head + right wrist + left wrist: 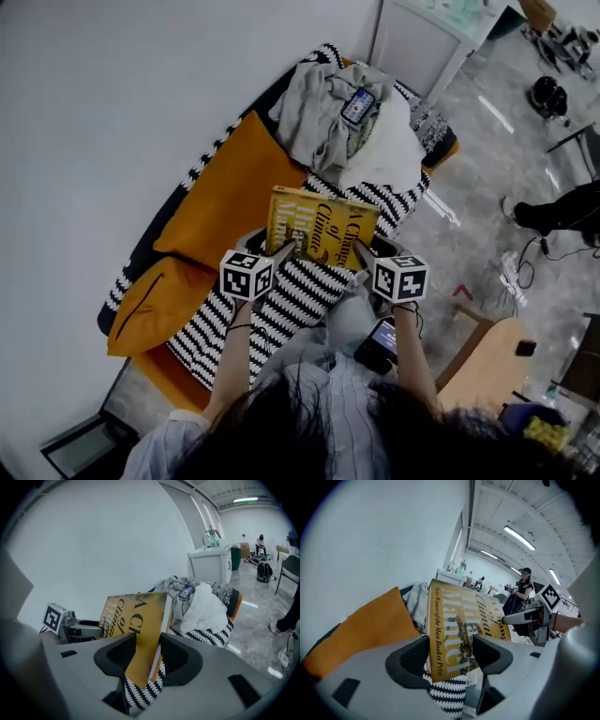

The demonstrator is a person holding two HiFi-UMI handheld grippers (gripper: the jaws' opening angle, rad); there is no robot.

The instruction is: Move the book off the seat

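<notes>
- Book (322,228): yellow hardback, pinched at both lower corners and tipped up with the cover facing the person. It sits over the middle of the striped seat cover (291,298). In both gripper views the stripes show below its bottom edge, so it looks lifted clear rather than resting on the seat.
- Left gripper (284,247): jaws clamped on the spine-side corner, one pad behind the book and one on the front cover. They stand wide only because the book is thick there.
- Right gripper (362,251): jaws nipping the corner on the page-edge side, one pad on each side of the book.
- Why two grips: probably because a wide, heavy book would swing or slip from one corner. Holding both corners keeps it shut and level.
- Around it: big orange cushion (230,192) at 9 o'clock from the book, small orange cushion (155,305) at 8 o'clock, both against the wall.
- Heap of clothes (319,117) at 12 o'clock, with a phone (358,106) on top.
- Judgement: the lift is done, and the carry away from the seat is what remains. The open floor at 3 o'clock looks the easier way out. Pads near the corners leave little margin if the book tilts.
</notes>
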